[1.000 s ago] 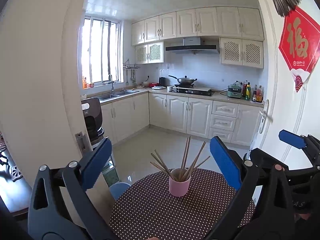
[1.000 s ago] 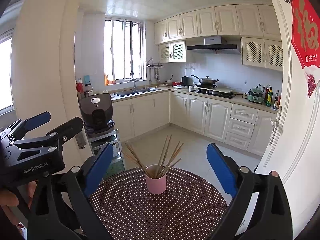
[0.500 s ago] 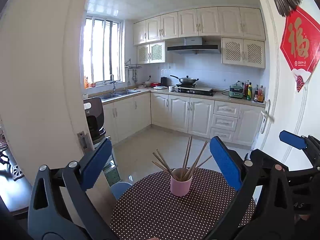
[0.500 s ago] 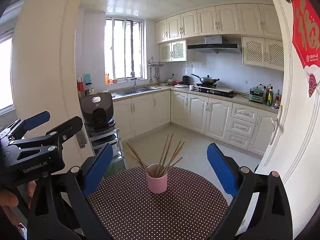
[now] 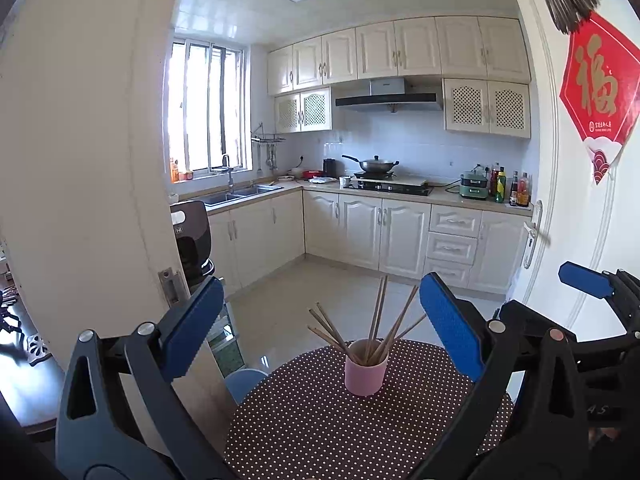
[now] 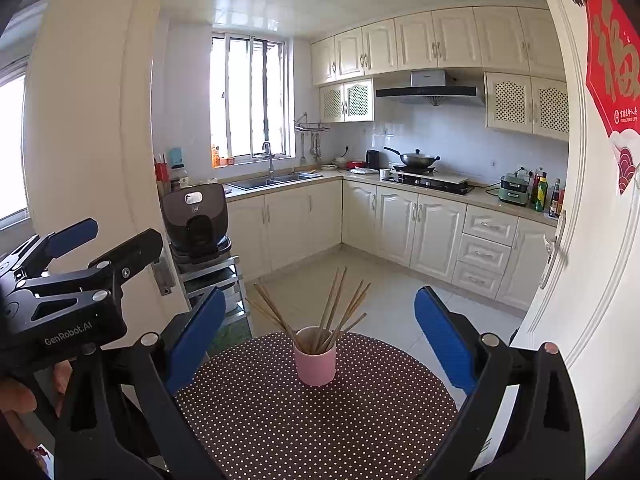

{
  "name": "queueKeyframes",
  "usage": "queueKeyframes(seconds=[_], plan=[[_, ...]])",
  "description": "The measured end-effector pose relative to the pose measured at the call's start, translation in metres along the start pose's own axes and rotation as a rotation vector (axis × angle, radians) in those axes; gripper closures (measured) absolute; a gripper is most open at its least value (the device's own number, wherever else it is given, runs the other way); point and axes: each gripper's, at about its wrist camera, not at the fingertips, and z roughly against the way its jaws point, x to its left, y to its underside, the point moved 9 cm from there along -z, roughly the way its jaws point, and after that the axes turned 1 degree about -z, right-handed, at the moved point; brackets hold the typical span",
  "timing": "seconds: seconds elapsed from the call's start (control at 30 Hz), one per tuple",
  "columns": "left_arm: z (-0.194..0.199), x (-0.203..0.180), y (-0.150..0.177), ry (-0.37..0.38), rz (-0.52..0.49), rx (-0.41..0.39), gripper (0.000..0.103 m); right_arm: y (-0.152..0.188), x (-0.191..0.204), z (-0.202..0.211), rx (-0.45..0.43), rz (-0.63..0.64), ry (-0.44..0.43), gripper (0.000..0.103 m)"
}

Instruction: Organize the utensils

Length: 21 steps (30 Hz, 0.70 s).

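A pink cup [image 5: 366,372] stands upright on a round table with a brown polka-dot cloth [image 5: 320,432]. Several wooden chopsticks [image 5: 376,320] fan out of it. My left gripper [image 5: 320,328] is open and empty, held back from the cup with the cup between its blue pads. The cup [image 6: 315,358] and chopsticks [image 6: 332,312] also show in the right wrist view, on the same table [image 6: 300,420]. My right gripper [image 6: 320,328] is open and empty, also short of the cup. The left gripper's body [image 6: 60,304] shows at the left there.
A white door [image 5: 580,200] with a red paper decoration [image 5: 600,92] stands close on the right. A white door frame [image 5: 100,180] is close on the left. A blue stool [image 5: 244,384] sits by the table. A black appliance on a metal rack [image 6: 198,220] stands behind.
Almost nothing. Both grippers stay open; the views have drifted very slightly and the cup has not moved.
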Motion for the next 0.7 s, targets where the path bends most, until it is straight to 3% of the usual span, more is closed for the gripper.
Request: queueKeyframes(seconds=[0.7], plan=[[0.0032,-0.0022,-0.0022,-0.005,-0.008,-0.008,0.006,0.0029,0.0005,-0.0026,0.006,0.001,0.000,0.010]])
